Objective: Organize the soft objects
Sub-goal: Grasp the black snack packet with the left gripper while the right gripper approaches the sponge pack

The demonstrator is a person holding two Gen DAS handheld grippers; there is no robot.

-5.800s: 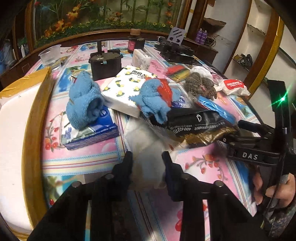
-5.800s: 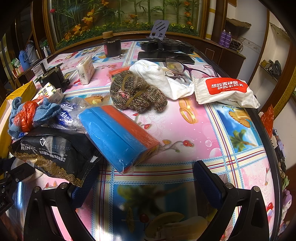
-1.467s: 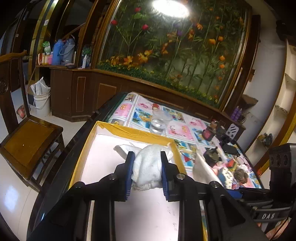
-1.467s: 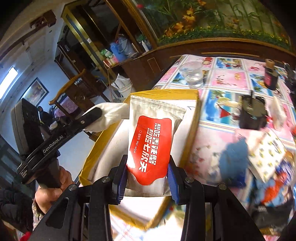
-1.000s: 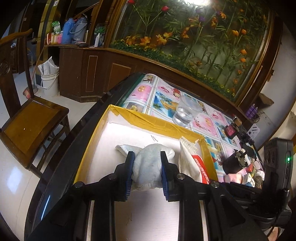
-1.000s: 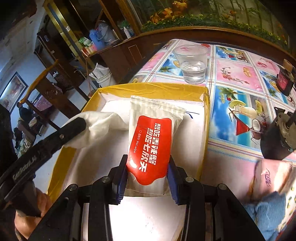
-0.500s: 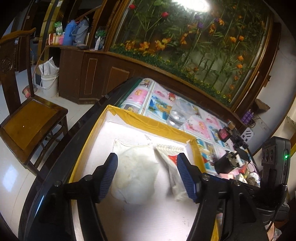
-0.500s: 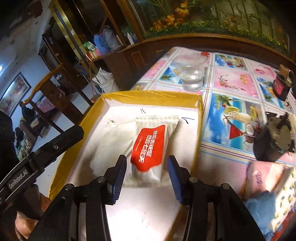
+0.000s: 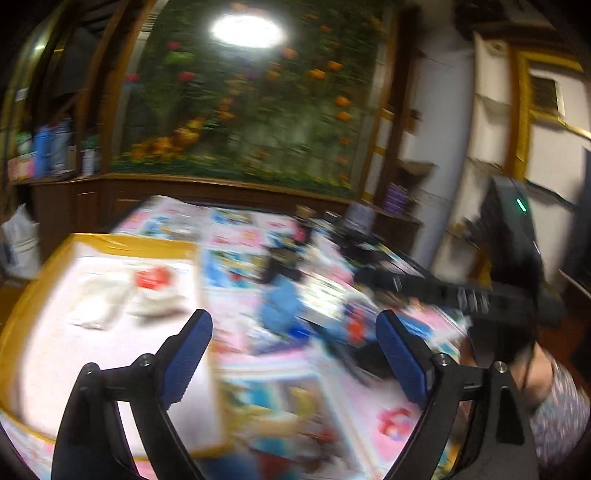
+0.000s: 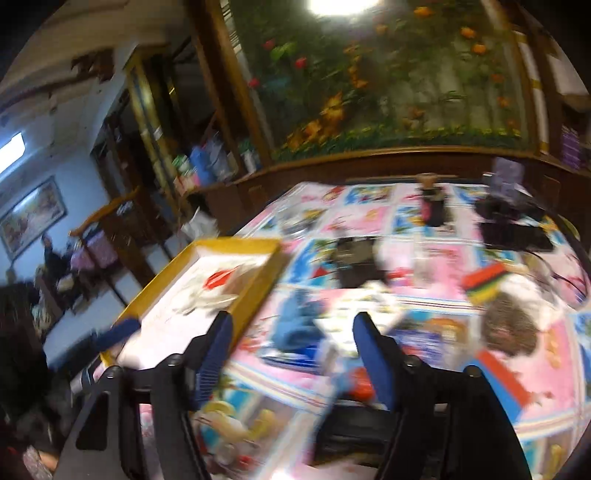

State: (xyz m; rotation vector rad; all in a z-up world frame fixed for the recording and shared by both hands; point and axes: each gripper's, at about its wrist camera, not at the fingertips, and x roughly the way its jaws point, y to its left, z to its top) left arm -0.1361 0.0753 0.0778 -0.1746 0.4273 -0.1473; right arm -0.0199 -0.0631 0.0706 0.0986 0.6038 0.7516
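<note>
Both our grippers have just been opening and hold nothing: left gripper (image 9: 293,341) fingers wide, right gripper (image 10: 291,334) fingers moderately apart. The blue knitted piece (image 10: 299,323) lies mid-frame on the table (image 10: 436,258); it looks light and floppy, so we would pinch its bunched middle.

Both wrist views are smeared by motion blur; the patterned tablecloth (image 9: 255,236) and the items on it run into streaks. A ceiling lamp (image 9: 247,31) blows out to white glare against the flower mural (image 10: 406,74). Only the blue finger pads (image 9: 186,354) stay sharp. Fisheye bending curves the wooden frames, and the corners fall to black. Room light is dim and warm.
</note>
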